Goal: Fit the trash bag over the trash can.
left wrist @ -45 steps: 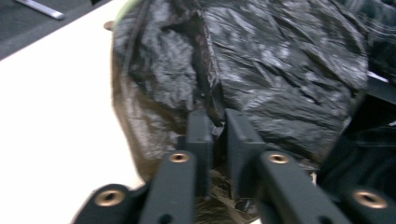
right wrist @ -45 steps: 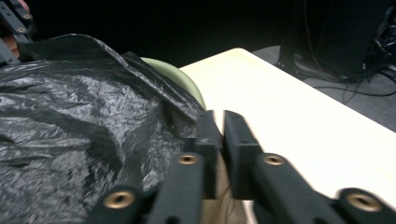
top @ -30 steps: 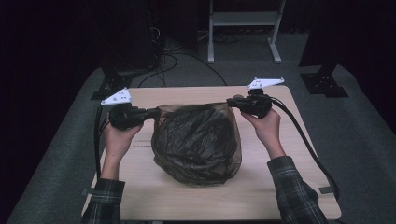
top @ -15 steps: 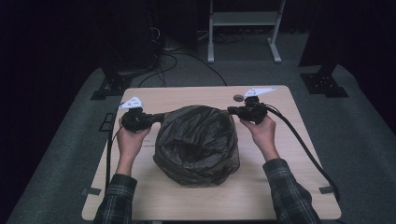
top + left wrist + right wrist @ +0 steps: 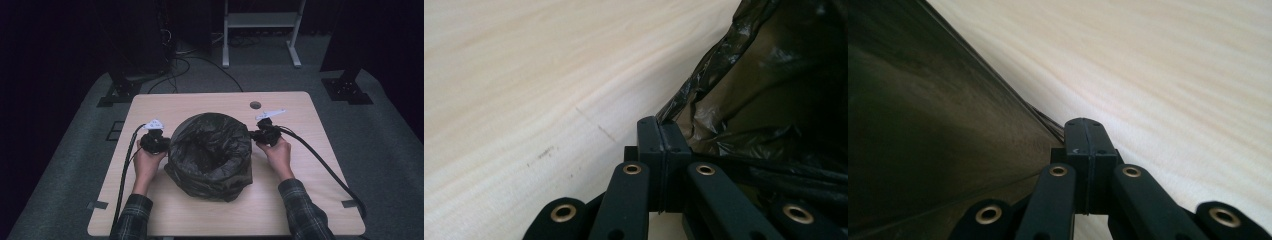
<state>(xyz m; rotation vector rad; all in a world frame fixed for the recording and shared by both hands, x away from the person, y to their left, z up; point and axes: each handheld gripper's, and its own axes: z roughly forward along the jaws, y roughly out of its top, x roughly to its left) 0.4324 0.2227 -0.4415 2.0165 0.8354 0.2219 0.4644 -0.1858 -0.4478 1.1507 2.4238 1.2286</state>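
Left gripper (image 5: 161, 141), right gripper (image 5: 259, 134): each clamped on the rim of the black bin bag (image 5: 210, 152), mid-frame on the worktop (image 5: 300, 200). Bag apparently lines a bin, hidden. Handling: draw both sides down evenly, without tearing the film. Change: both hands lower than before; bag mouth wider, rounder.

No readable text, labels, brands, numbers or signs anywhere.

Dark room, grey carpet floor (image 5: 390, 150), pale wood table (image 5: 300, 210) — white rack (image 5: 260, 20) at back
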